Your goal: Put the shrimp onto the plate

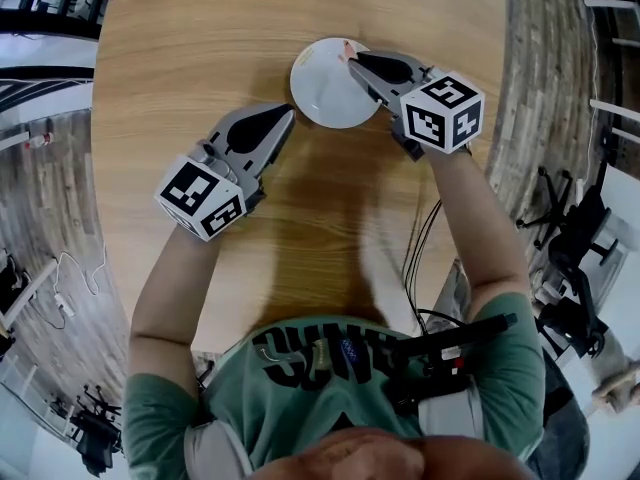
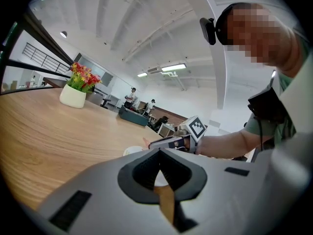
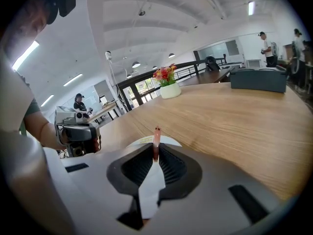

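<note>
At 6 o'clock of head view, green printed T-shirt (image 1: 330,368) with black camera rig (image 1: 450,353) strapped on chest, left forearm (image 1: 165,288) and right forearm (image 1: 480,208) reaching toward 12. At 9 o'clock, grey two-jaw left gripper (image 1: 290,111) with black-and-white marker cube, jaws pressed together at tips, nothing between them, low over round light-wood table (image 1: 200,38), tips just beside plate's 7 o'clock edge. At 1 o'clock, matching grey right gripper (image 1: 352,58), jaws narrow, clamped on thin orange-pink shrimp (image 3: 156,140), shrimp tip poking past jaw ends. Below it, round white plate (image 1: 322,96) at 12 o'clock on table; shrimp over plate's 1 o'clock rim, contact with plate not readable. Farther across table in right gripper view, white pot of red and yellow flowers (image 3: 168,88) at 12 o'clock, dark teal box (image 3: 258,79) at 2 o'clock. Beyond, open hall, ceiling strip lights (image 2: 173,68), standing person (image 3: 266,45) well away.
</note>
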